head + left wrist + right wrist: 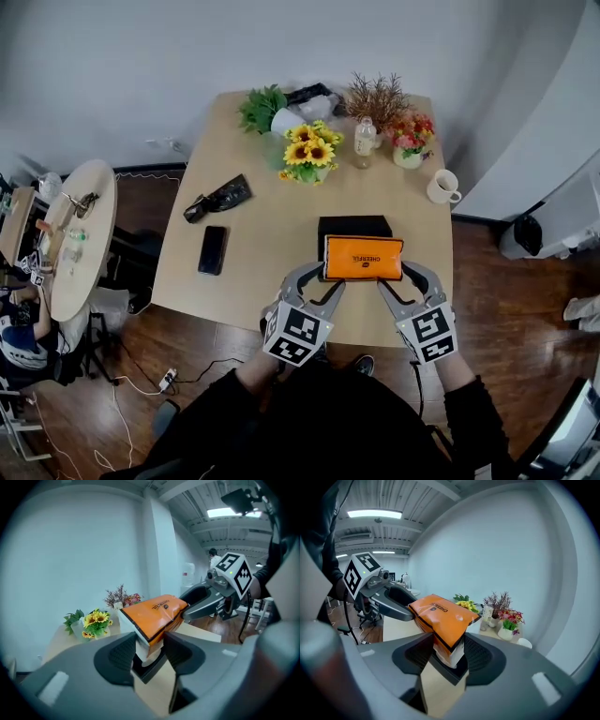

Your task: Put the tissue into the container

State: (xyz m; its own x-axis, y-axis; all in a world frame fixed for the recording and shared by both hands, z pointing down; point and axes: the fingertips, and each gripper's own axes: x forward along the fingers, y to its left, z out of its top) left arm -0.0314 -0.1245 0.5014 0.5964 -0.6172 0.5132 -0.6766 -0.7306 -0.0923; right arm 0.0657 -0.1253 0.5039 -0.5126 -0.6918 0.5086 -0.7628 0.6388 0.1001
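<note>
An orange tissue pack point(364, 258) hangs level in the air, held at both ends. My left gripper point(327, 274) is shut on its left end and my right gripper point(405, 272) on its right end. Just beyond and below it, a black open container point(353, 226) stands on the wooden table point(253, 272). In the left gripper view the tissue pack point(157, 613) is pinched between the pads, with the right gripper point(206, 603) at its far end. The right gripper view shows the tissue pack point(443, 616) clamped likewise, above the container point(454, 674).
A sunflower vase point(311, 150), a water bottle point(365, 138), a pot of red flowers point(410, 141) and a white mug point(442, 187) stand at the table's far side. A black phone point(213, 249) and a dark bundle point(217, 199) lie at the left.
</note>
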